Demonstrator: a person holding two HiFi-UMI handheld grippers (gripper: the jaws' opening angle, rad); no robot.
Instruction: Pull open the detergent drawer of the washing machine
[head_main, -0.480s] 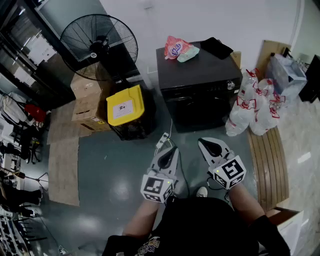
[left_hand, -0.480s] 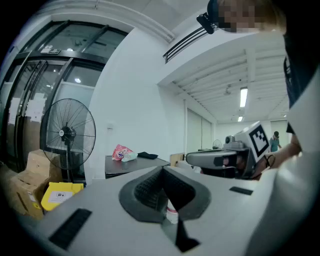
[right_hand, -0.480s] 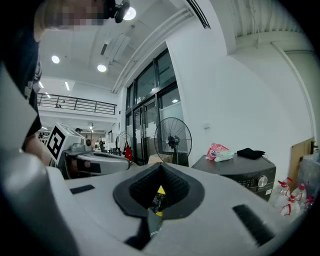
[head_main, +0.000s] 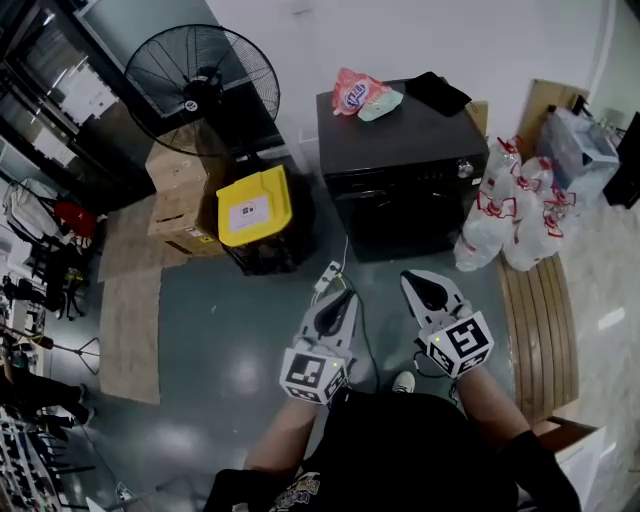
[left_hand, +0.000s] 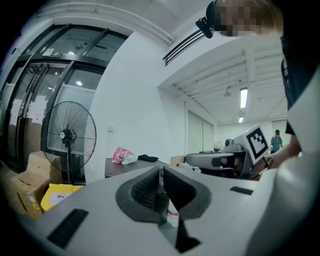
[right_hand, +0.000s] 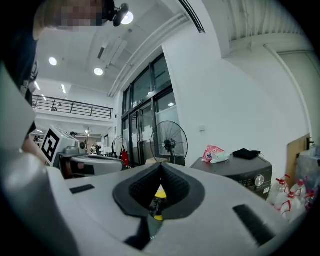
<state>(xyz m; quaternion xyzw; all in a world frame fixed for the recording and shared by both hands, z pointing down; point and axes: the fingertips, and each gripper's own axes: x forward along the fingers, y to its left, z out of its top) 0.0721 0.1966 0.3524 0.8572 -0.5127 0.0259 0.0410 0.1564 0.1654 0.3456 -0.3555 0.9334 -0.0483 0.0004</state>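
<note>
The black washing machine (head_main: 405, 165) stands against the white wall ahead, its front panel with a silver dial (head_main: 464, 170) facing me; the machine (right_hand: 240, 172) also shows at the right of the right gripper view. A pink packet (head_main: 352, 94), a pale cloth and a black cloth (head_main: 435, 93) lie on its top. My left gripper (head_main: 345, 298) and right gripper (head_main: 418, 282) are held side by side over the grey floor, well short of the machine, both pointing level toward it. Both are shut with nothing between the jaws. The detergent drawer cannot be made out.
A standing fan (head_main: 198, 85), cardboard boxes (head_main: 180, 200) and a bin with a yellow lid (head_main: 254, 207) stand left of the machine. White plastic bags (head_main: 505, 220) and a wooden bench (head_main: 540, 320) lie to its right. A power strip (head_main: 326, 279) and cable rest on the floor.
</note>
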